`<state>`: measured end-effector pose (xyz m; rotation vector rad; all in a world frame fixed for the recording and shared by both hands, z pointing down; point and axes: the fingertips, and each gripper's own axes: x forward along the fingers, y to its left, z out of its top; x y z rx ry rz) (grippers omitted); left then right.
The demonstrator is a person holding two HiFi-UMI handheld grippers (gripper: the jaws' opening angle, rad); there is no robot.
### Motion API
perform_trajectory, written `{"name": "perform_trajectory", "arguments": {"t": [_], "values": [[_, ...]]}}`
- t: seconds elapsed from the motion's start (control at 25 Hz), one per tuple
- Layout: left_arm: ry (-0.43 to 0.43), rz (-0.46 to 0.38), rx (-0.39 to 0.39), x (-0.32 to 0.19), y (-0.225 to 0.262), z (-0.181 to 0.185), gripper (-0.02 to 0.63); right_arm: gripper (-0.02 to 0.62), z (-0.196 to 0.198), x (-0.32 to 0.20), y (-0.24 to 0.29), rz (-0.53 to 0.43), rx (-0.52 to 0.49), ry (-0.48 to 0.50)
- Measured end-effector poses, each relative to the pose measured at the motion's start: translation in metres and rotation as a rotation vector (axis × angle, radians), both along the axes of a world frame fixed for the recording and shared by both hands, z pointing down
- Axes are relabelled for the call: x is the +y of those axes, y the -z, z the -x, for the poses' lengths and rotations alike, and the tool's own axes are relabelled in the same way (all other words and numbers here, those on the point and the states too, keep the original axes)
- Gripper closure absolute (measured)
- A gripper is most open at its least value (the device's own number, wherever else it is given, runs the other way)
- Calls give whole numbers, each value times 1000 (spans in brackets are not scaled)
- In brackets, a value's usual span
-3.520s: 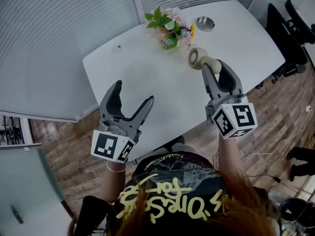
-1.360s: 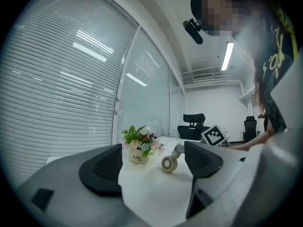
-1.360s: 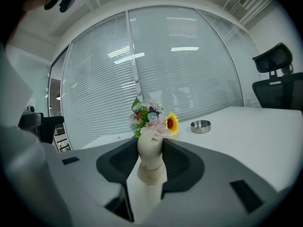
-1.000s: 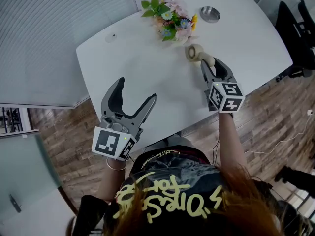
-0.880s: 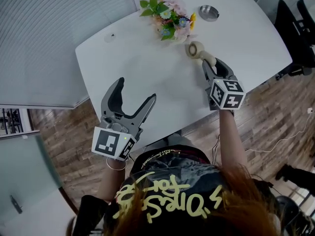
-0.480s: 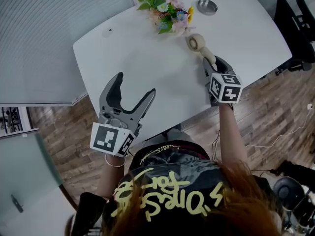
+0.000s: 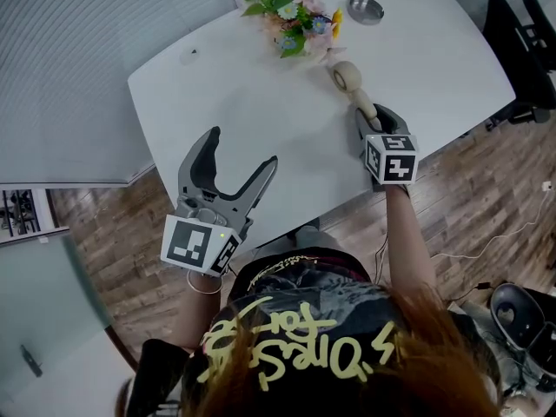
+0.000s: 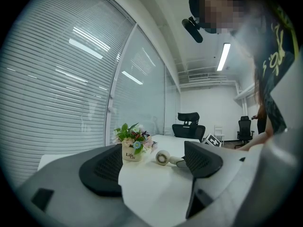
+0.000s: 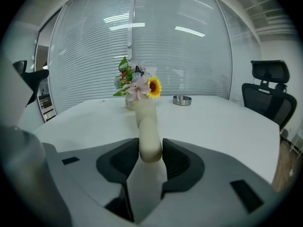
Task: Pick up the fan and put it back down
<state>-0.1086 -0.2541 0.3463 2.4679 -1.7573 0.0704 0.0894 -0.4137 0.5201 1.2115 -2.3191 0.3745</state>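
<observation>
The fan [image 7: 347, 77] is a cream hand-held one with a round head and a straight handle. It lies low over the white table [image 7: 252, 94], its head pointing toward the flowers. My right gripper [image 7: 368, 116] is shut on the handle's near end. In the right gripper view both dark pads press the handle [image 9: 149, 132], and the gripper [image 9: 150, 158] tilts downward. From the left gripper view the fan's head [image 8: 163, 157] looks to be down at the tabletop. My left gripper [image 7: 241, 151] hovers open over the table's near edge with nothing between its fingers.
A small pot of flowers [image 7: 294, 14] stands just beyond the fan's head. A round metal dish [image 7: 365, 9] sits at the far right of the table. Black office chairs [image 7: 521, 46] stand past the table's right edge, with wood floor below.
My right gripper has sunk toward the table with the fan still in it, tilting further down. The left gripper has stayed where it was.
</observation>
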Motion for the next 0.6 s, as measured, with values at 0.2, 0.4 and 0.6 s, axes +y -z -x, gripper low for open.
{"name": "perform_trajectory", "arguments": {"t": [0.2,0.4,0.6], "values": [[-2,2,5,2,-1,2,195,434,4,4,-2,-3,21,19],[-2,-1,9,4,0,3,195,434,7,6,2,-23,15,18],[-8,-8,11,8,2,3,195,434,9,12,17,-73,3,20]]}}
